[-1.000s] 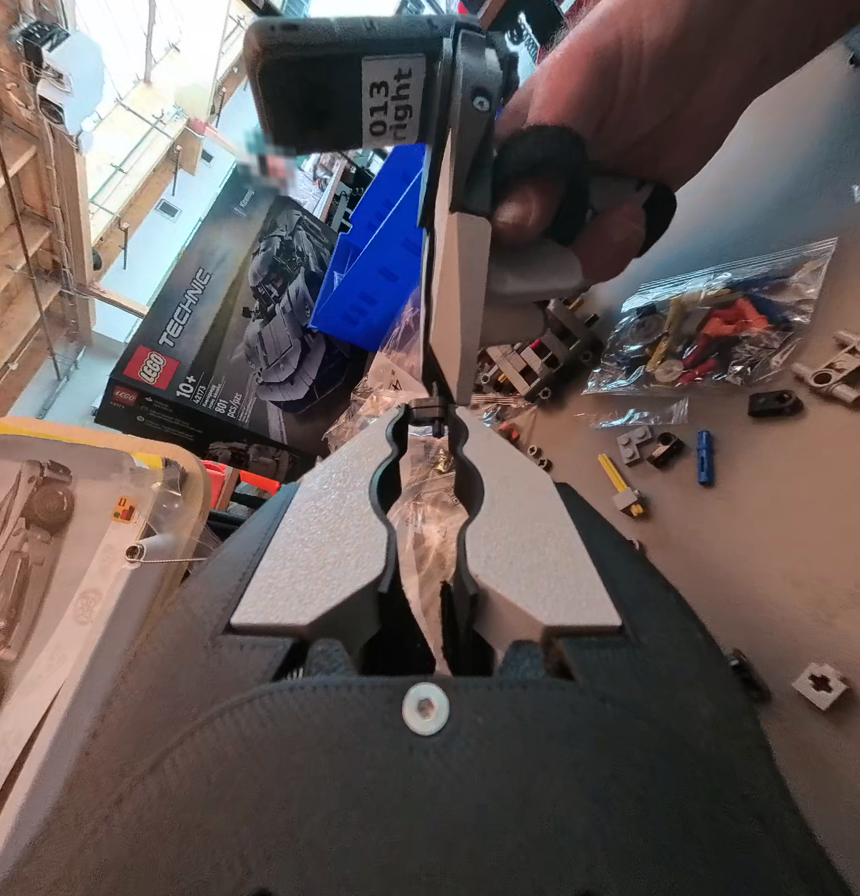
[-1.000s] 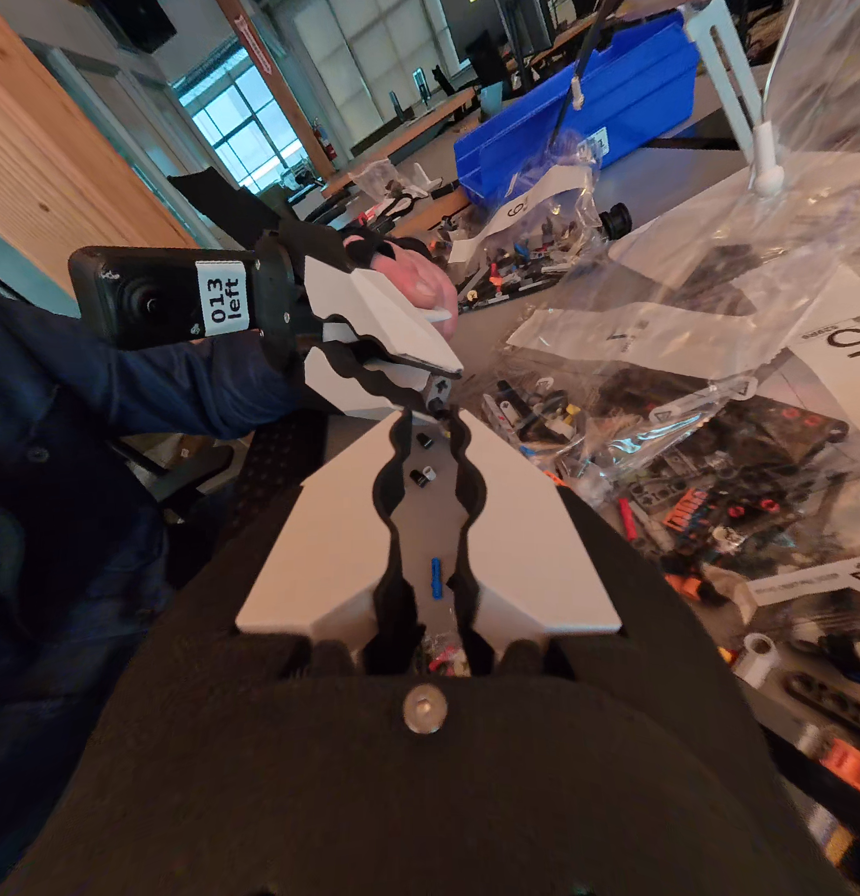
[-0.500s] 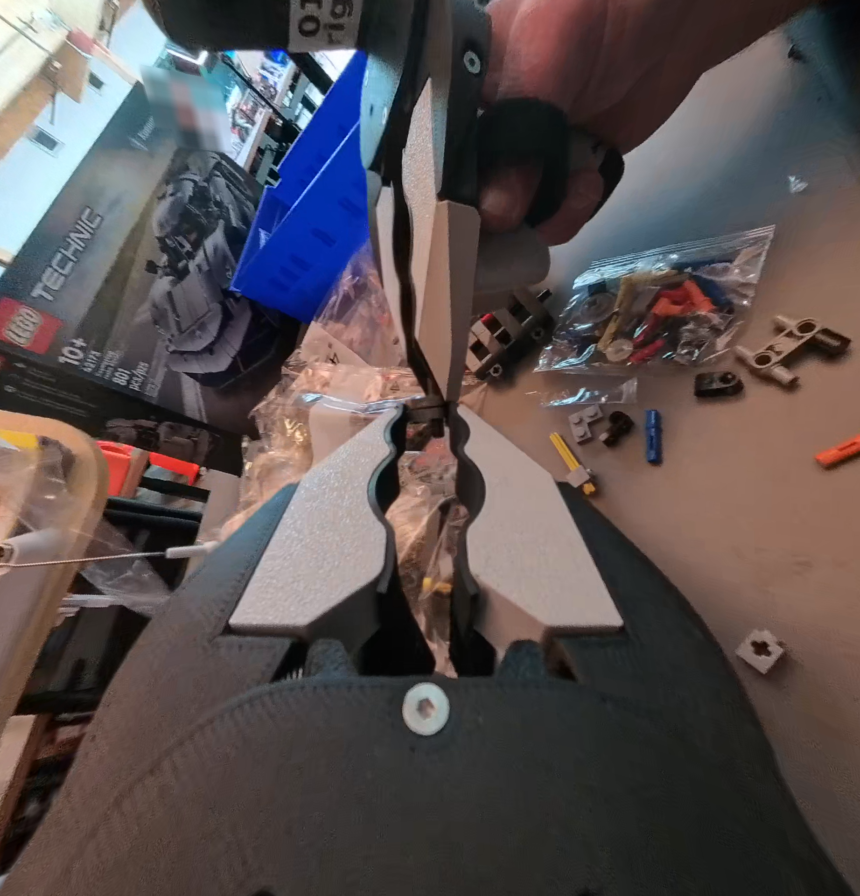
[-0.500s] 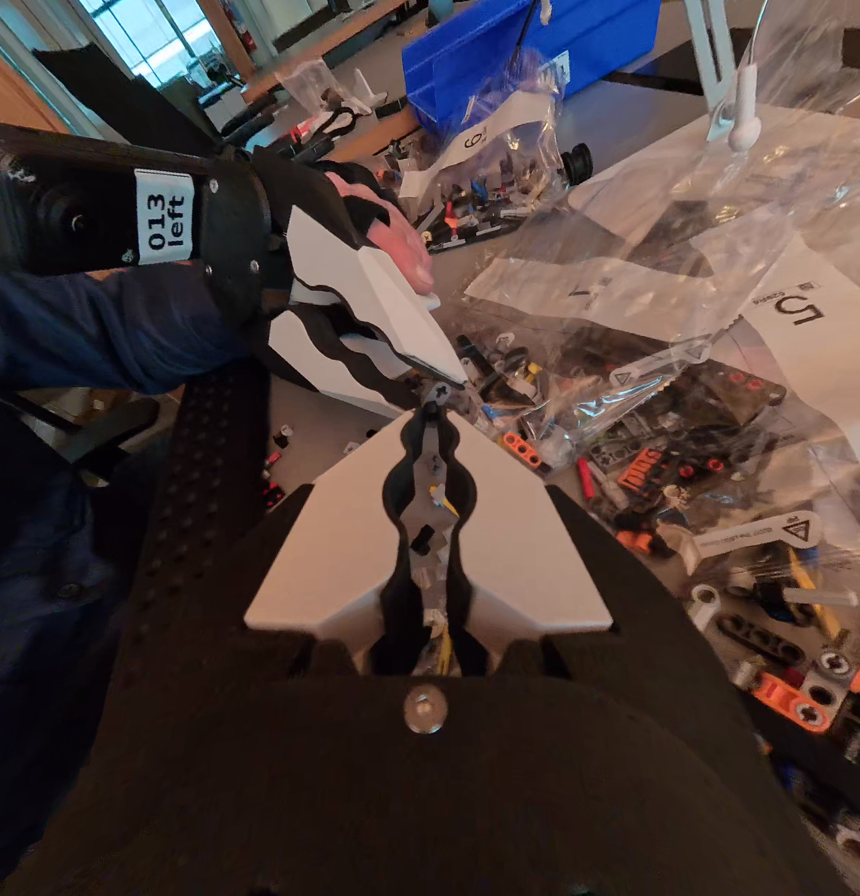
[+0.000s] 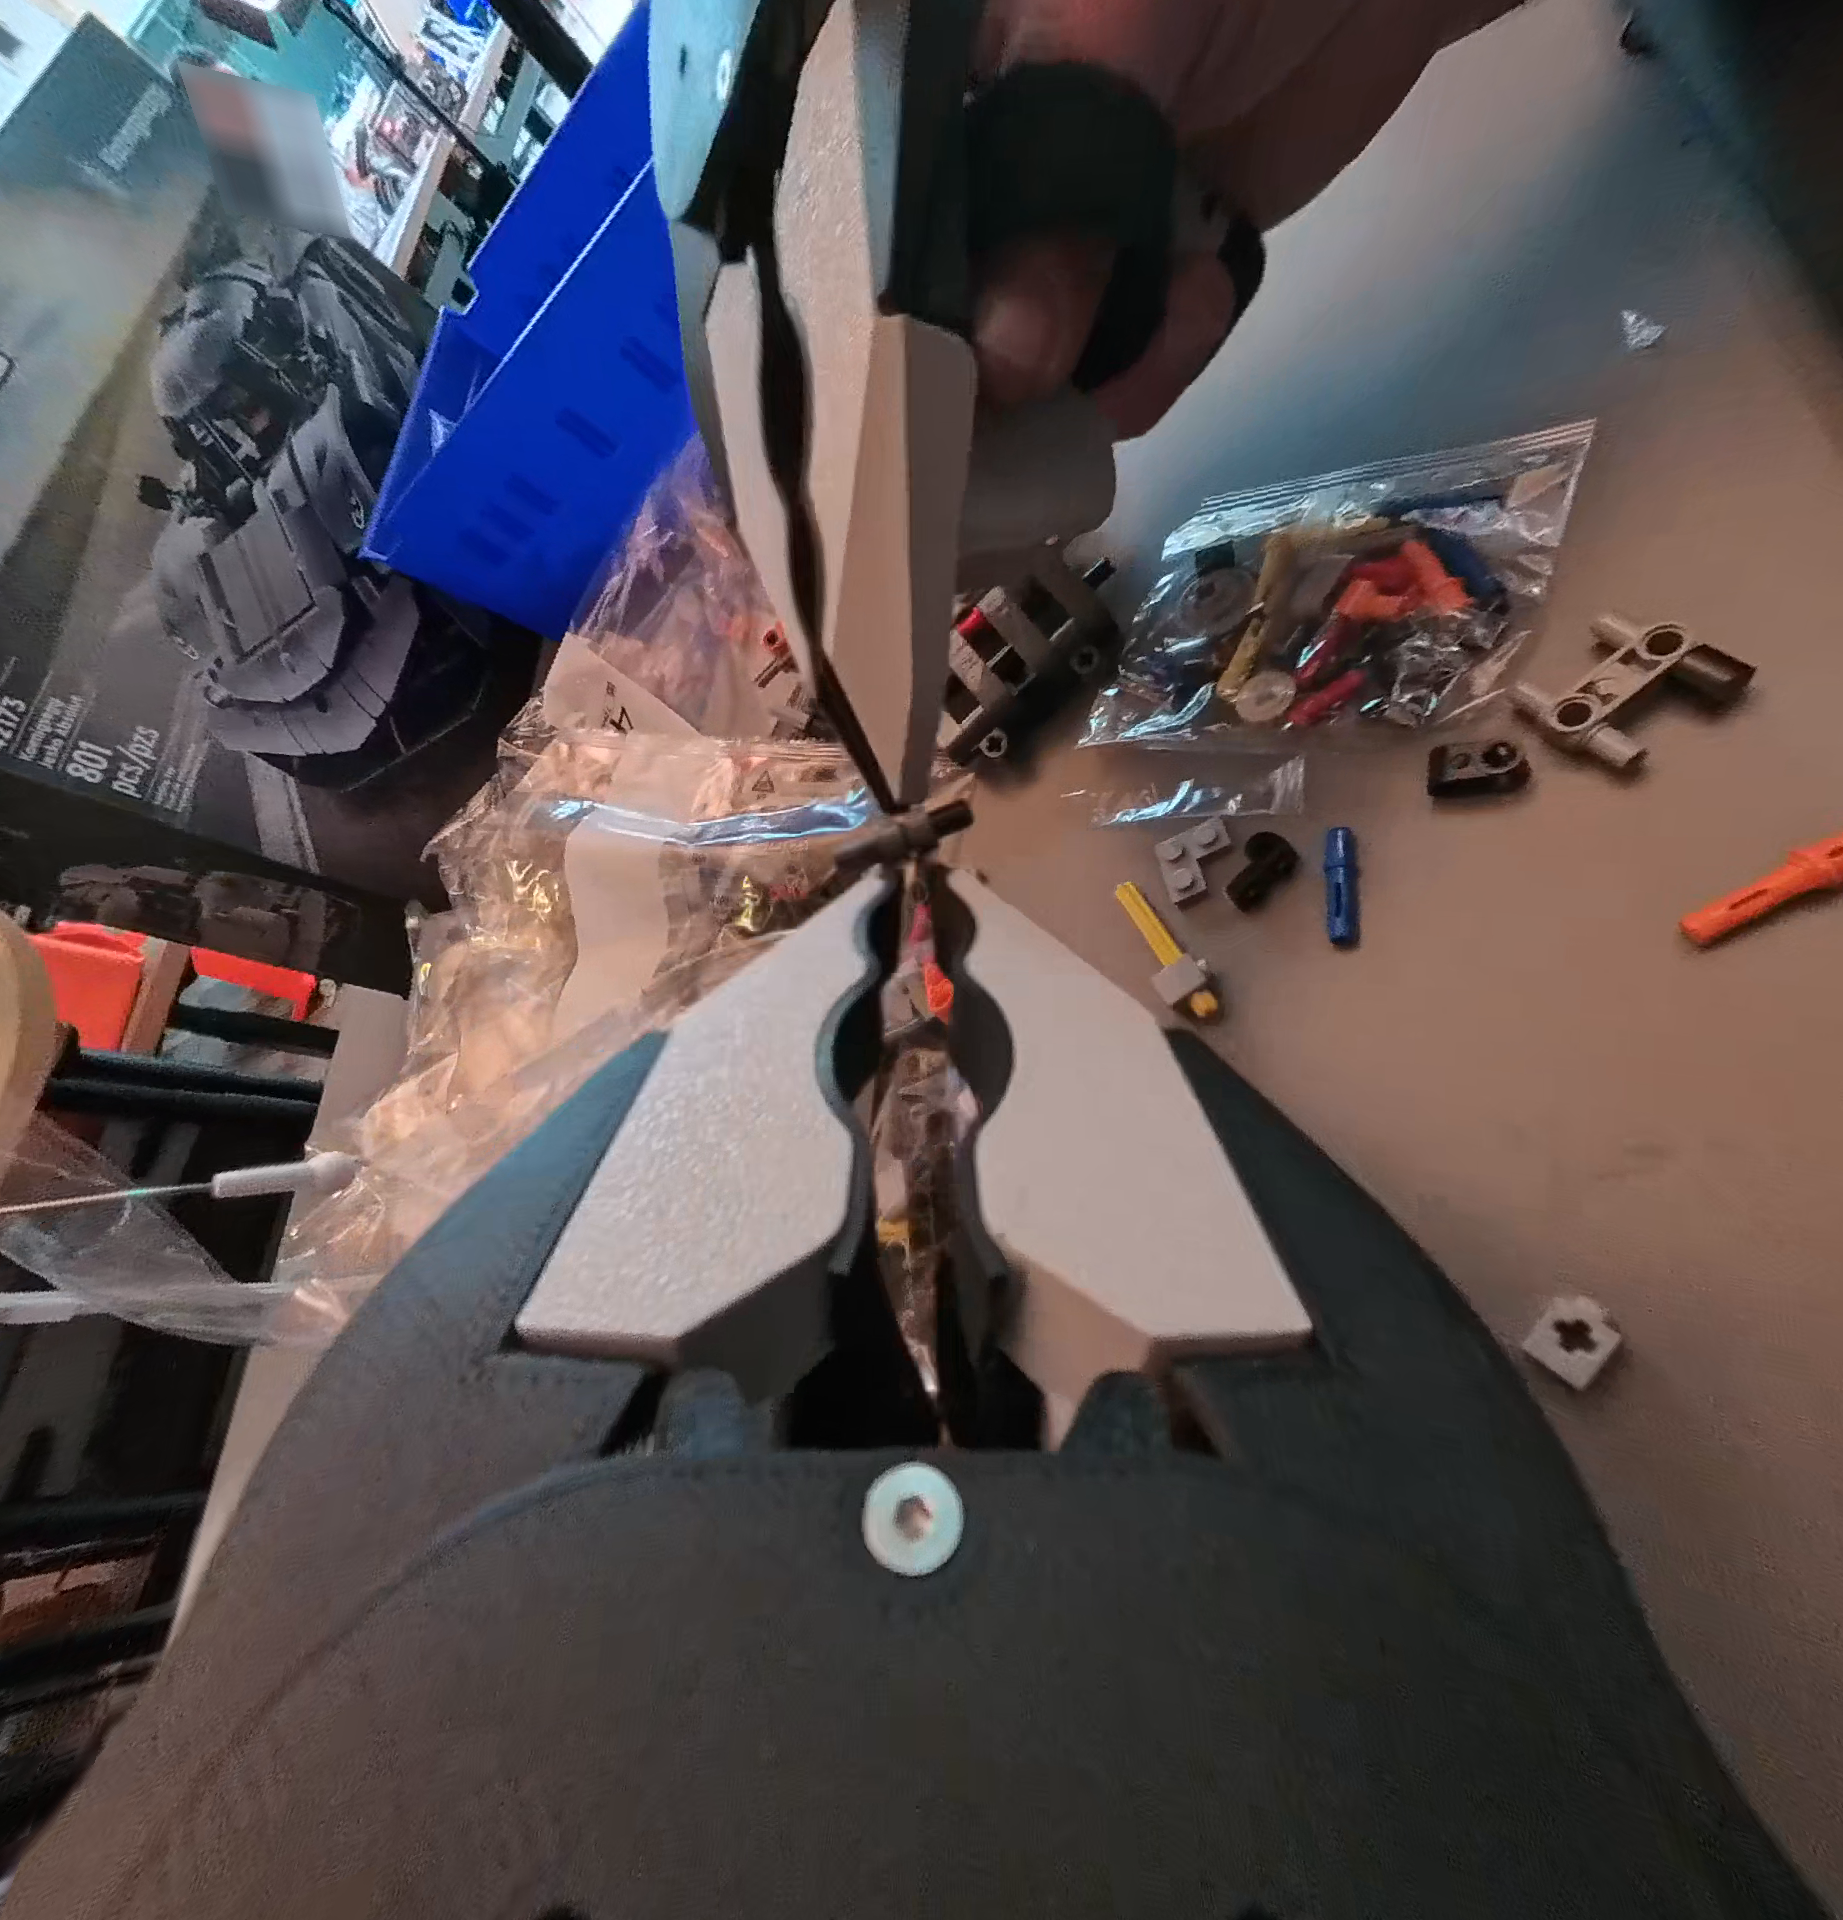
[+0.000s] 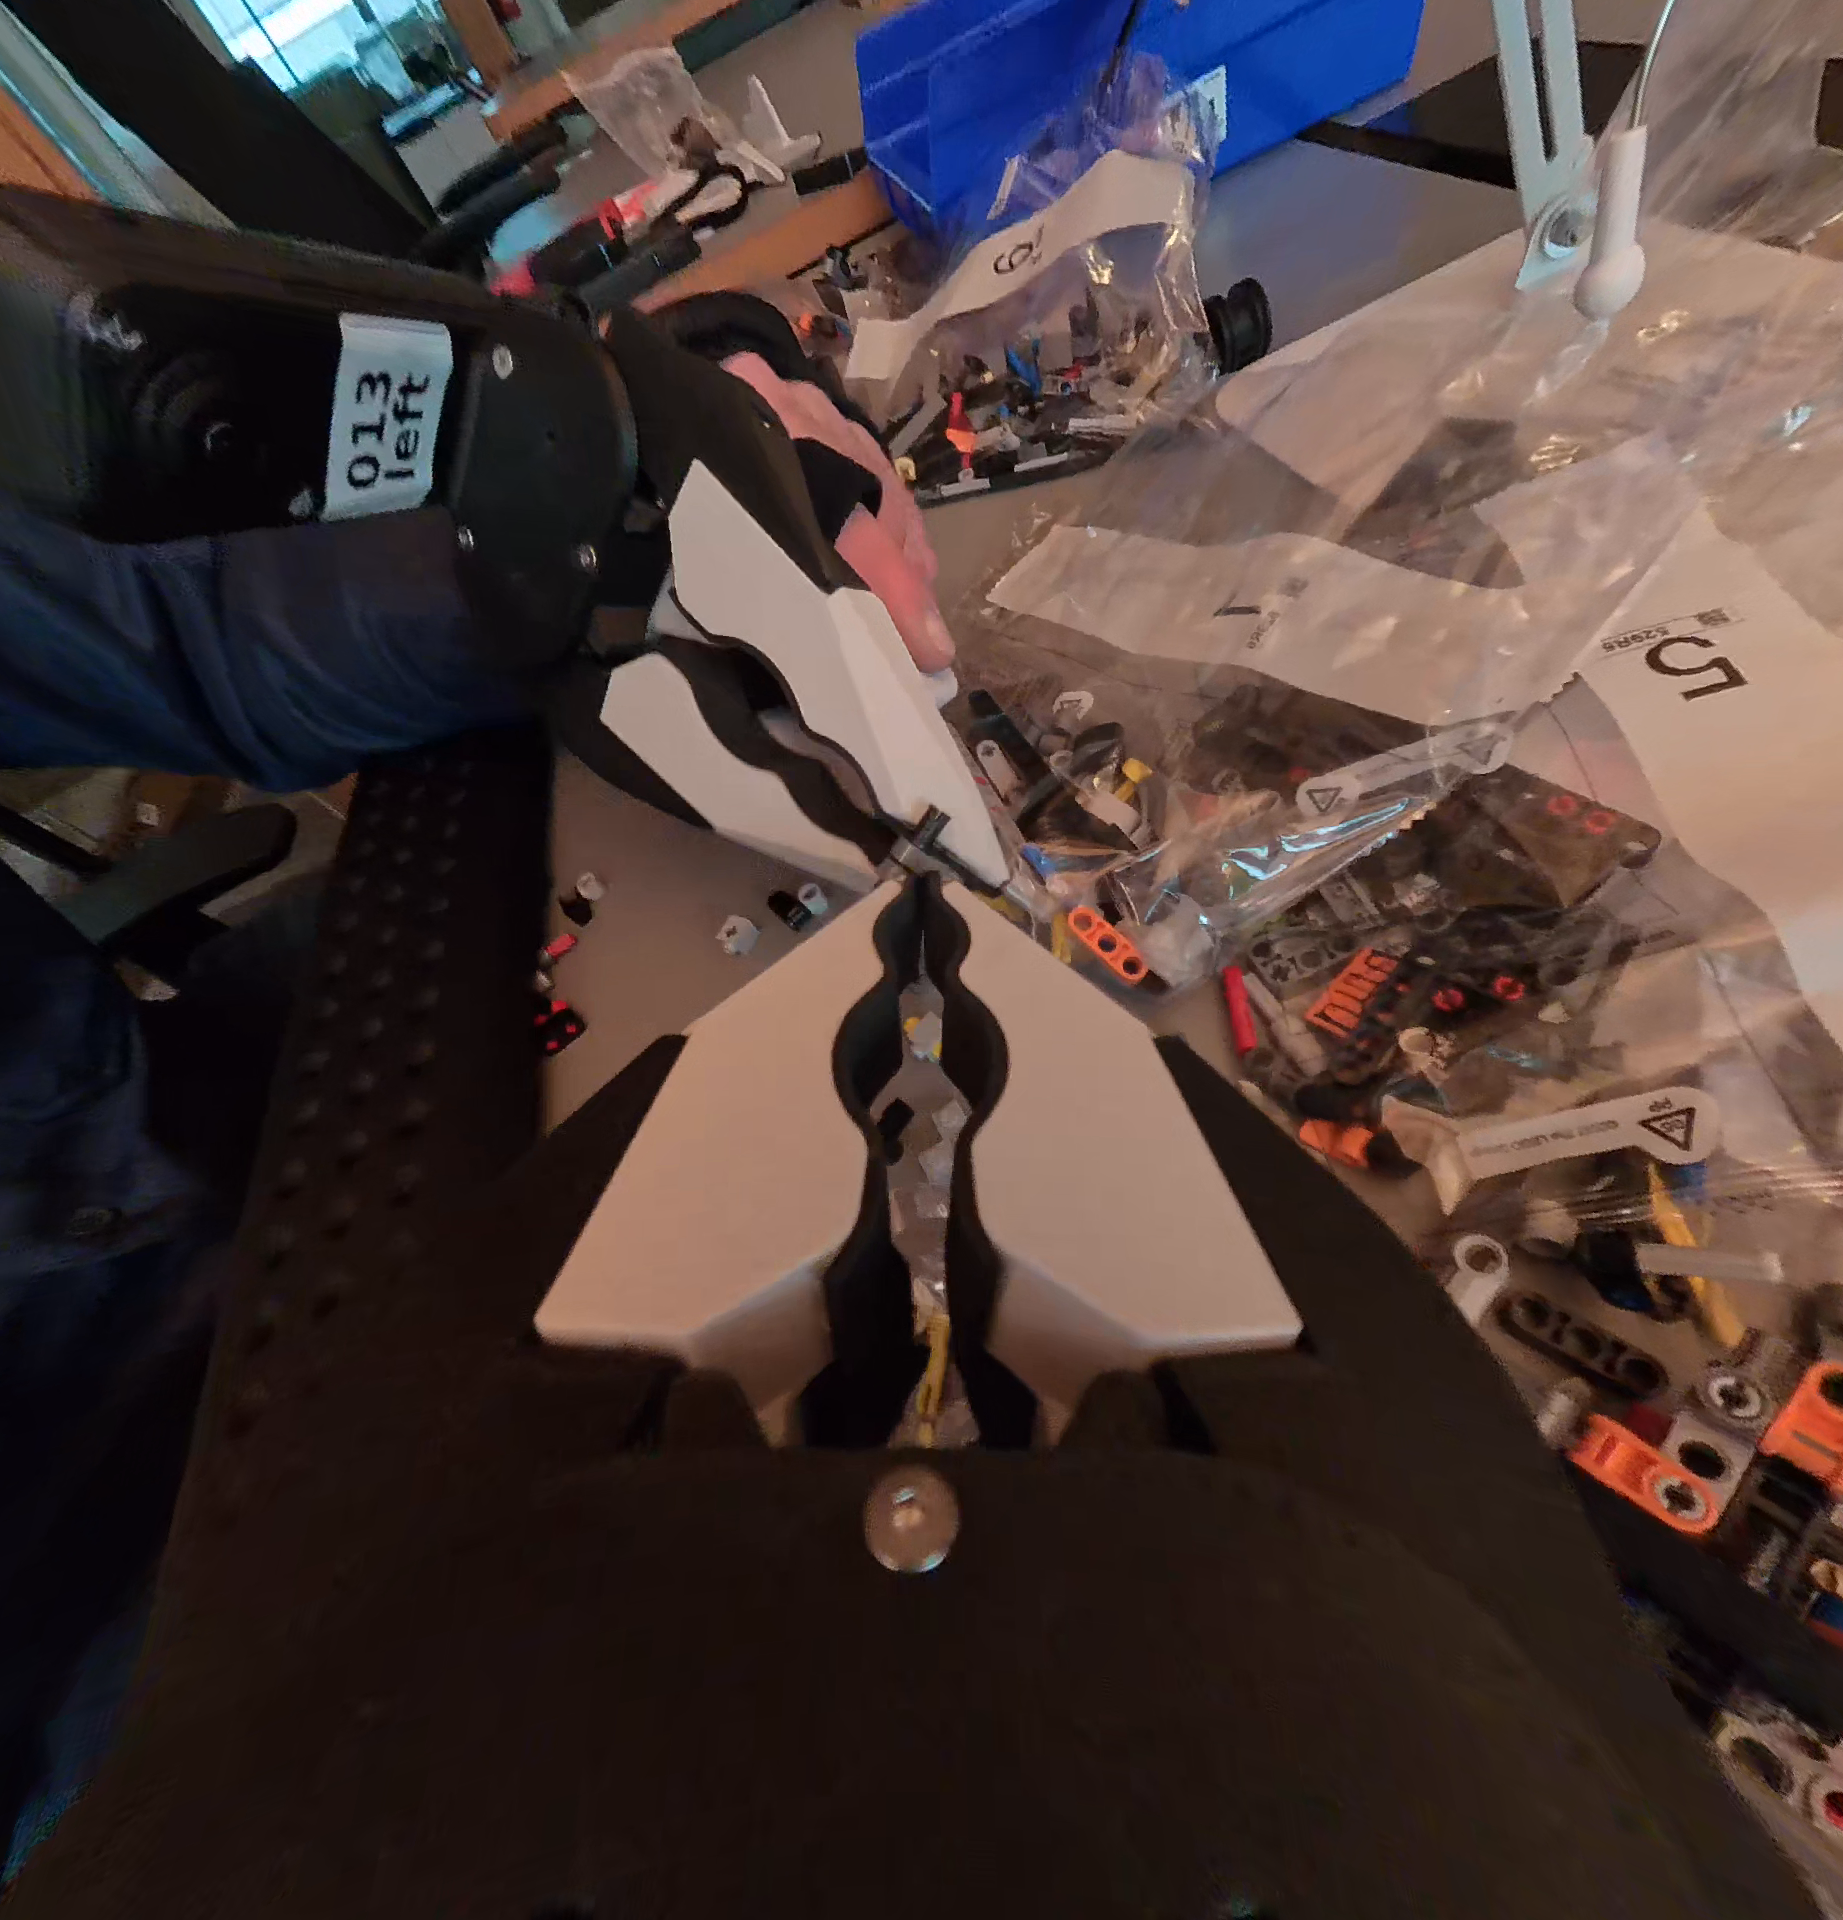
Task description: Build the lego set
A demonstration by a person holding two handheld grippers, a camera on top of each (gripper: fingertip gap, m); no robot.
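In the left wrist view, your left tool (image 5: 904, 883) is nearly closed, its tips just below a small dark pin (image 5: 904, 828). The pin's long axis runs left to right across the tool's line, tilted a little up at its right end. Your right tool (image 5: 889, 774) comes down from the far side, its pale fingers drawn to a point that meets the pin from above. Whether your left tips actually pinch the pin or only touch it I cannot tell here. The pin looks like hard moulded plastic, ridged near its middle. On the bare desk (image 5: 1519, 1091) to the right lie a blue pin (image 5: 1341, 884), an orange piece (image 5: 1781, 883) and a clear zip bag (image 5: 1343, 603) of mixed parts; a blue bin (image 5: 543, 416) and the set's box (image 5: 169, 468) stand far left.

In the right wrist view, your right tool (image 6: 922, 883) is drawn almost shut with nothing seen between its tips. The pin (image 6: 922, 834) sits just beyond them, pinched at the point of your left tool (image 6: 943, 847), which reaches in from the left. So the pin lies straight ahead of your right tool and crosswise to it; the joining, I judge, turns on that alignment. Crinkled clear bags (image 6: 1364, 831) of glossy parts crowd the right.
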